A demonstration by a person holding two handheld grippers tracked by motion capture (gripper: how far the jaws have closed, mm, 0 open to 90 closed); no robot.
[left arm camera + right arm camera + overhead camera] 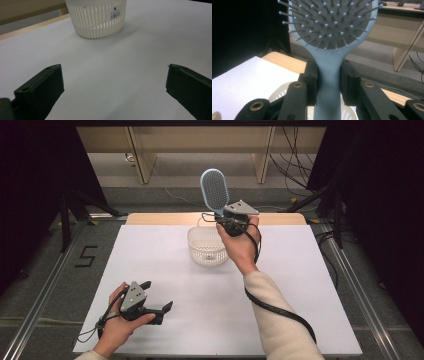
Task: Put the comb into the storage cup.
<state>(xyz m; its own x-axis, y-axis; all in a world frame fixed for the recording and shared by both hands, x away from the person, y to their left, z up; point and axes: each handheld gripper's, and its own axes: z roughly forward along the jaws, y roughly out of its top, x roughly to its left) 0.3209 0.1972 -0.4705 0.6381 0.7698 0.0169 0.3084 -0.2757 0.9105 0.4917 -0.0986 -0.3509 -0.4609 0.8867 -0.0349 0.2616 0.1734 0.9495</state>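
- The right gripper (223,213) is raised above the far middle of the white table (165,320), its jaws clamped on the handle of a pale blue hairbrush (214,190).
- The brush stands upright, head up, bristles facing the right gripper view's camera (330,22).
- Just below and beside that hand sits a white slatted basket (206,246), resting on the table.
- The left gripper (156,296) rests low near the table's front left, jaws spread wide with nothing between them.
- In the left gripper view the basket (96,18) stands ahead, well apart from the jaws.
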